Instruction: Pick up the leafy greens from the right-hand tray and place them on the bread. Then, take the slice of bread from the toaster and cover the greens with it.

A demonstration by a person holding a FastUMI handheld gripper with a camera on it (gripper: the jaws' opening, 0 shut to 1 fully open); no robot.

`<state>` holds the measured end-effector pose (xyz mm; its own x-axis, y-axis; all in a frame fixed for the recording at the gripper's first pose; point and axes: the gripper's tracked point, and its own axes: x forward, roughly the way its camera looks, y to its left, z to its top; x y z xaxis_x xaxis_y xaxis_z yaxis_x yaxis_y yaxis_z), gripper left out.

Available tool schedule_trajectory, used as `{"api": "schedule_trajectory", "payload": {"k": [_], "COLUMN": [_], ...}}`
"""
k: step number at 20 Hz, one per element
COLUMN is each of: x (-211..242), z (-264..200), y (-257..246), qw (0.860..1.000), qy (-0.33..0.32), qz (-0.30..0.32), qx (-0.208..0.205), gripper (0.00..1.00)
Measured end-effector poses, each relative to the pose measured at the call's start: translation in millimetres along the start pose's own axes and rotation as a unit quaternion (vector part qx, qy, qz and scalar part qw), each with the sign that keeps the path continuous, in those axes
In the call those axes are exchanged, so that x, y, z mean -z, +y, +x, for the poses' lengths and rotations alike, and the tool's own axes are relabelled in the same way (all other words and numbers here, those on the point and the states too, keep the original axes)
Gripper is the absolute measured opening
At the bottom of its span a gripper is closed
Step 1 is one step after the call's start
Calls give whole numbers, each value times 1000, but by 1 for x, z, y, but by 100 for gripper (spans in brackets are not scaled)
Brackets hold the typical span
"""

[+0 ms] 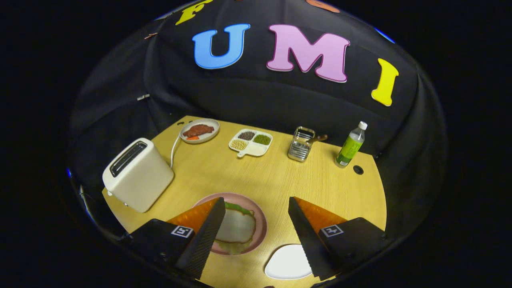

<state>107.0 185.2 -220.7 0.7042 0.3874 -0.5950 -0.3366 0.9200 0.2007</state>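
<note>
Gripper [256, 212] jaws spread wide, nothing btwn the fingers, hovering over the wooden table [248, 176]. Landmark = pink plate [262, 226], sitting just below and btwn the fingers, partly hidden by the left finger. On the plate: a bread slice [238, 228] lying flat on top, leafy greens [237, 207] poking out along its far edge and a bit at the near edge, so greens look covered. Toaster [138, 174] stands left of the plate, near, slots facing up; can't tell if anything's inside. White tray [286, 262] just right of the plate, nearer the camera, partly under the right finger. Beyond the plate, well apart: round dish w/ red food [199, 131] far left, divided dish w/ beans [251, 142] straight ahead, metal rack [301, 144] and green bottle [351, 146] far right.
</note>
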Motion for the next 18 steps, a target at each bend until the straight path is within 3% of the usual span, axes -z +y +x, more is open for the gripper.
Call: {"api": "schedule_trajectory", "payload": {"k": [8, 13, 18], "x": [-76, -87, -81], "z": [-98, -132, -154], "y": [11, 9, 8], "qw": [988, 981, 979], "qy": [-151, -189, -203], "qz": [-36, -27, -19], "qx": [-4, 29, 34], "gripper": [99, 98, 98]}}
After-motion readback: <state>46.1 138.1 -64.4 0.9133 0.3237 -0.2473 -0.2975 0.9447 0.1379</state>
